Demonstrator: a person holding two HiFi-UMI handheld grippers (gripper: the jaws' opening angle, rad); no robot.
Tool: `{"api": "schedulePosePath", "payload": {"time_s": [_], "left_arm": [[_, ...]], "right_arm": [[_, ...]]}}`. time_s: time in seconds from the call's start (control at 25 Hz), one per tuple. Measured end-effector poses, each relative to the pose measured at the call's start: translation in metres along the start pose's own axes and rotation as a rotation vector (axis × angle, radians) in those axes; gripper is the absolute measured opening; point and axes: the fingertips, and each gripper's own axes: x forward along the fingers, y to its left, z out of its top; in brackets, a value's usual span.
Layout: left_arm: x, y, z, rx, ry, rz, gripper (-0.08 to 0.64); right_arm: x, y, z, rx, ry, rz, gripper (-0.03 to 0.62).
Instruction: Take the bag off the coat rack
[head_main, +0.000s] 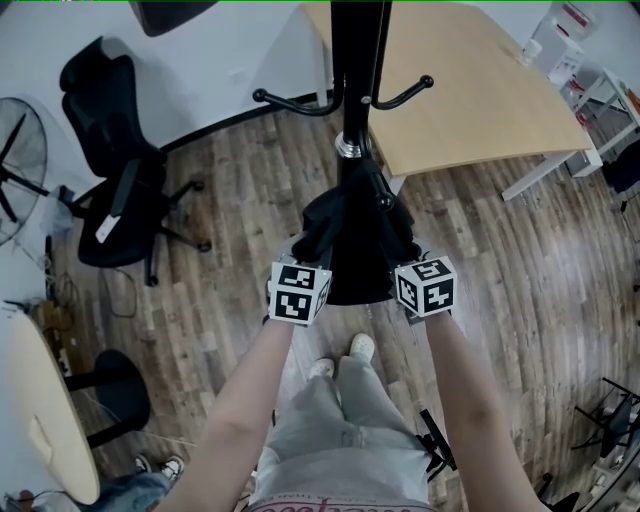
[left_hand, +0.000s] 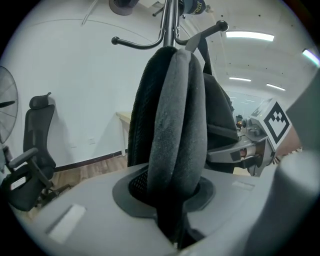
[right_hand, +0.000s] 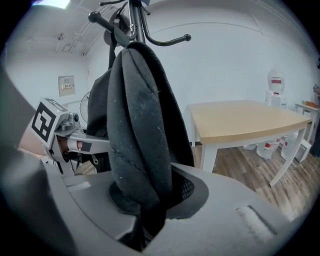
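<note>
The left tongs (left_hand: 172, 222) were clenched on a padded fold of the black bag (head_main: 355, 235). The right tongs (right_hand: 145, 225) grasped another fold on its other side. The bag hung against the pole of the coat rack (head_main: 350, 90), in front of a light tabletop (head_main: 480, 90).

The bag (head_main: 352, 240) hangs on the coat rack (head_main: 356, 60).

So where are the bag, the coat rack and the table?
bag (head_main: 350, 235), head view, middle of its black body.
coat rack (head_main: 356, 70), head view, its black upright pole.
table (head_main: 470, 90), head view, bare part of its light wooden top.
</note>
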Motion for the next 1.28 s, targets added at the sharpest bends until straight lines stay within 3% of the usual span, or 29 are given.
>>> {"api": "schedulePosePath", "payload": {"time_s": [0.36, 1.28], "left_arm": [[-0.025, -0.015, 0.001, -0.034, 0.004, -0.043, 0.066], [-0.085, -0.041, 0.032, 0.008, -0.008, -0.132, 0.063]], "right_arm": [[-0.024, 0.019, -0.005, -0.002, 0.027, -0.01, 0.037], [-0.086, 0.055, 0.016, 0.004, 0.012, -0.097, 0.035]]}}
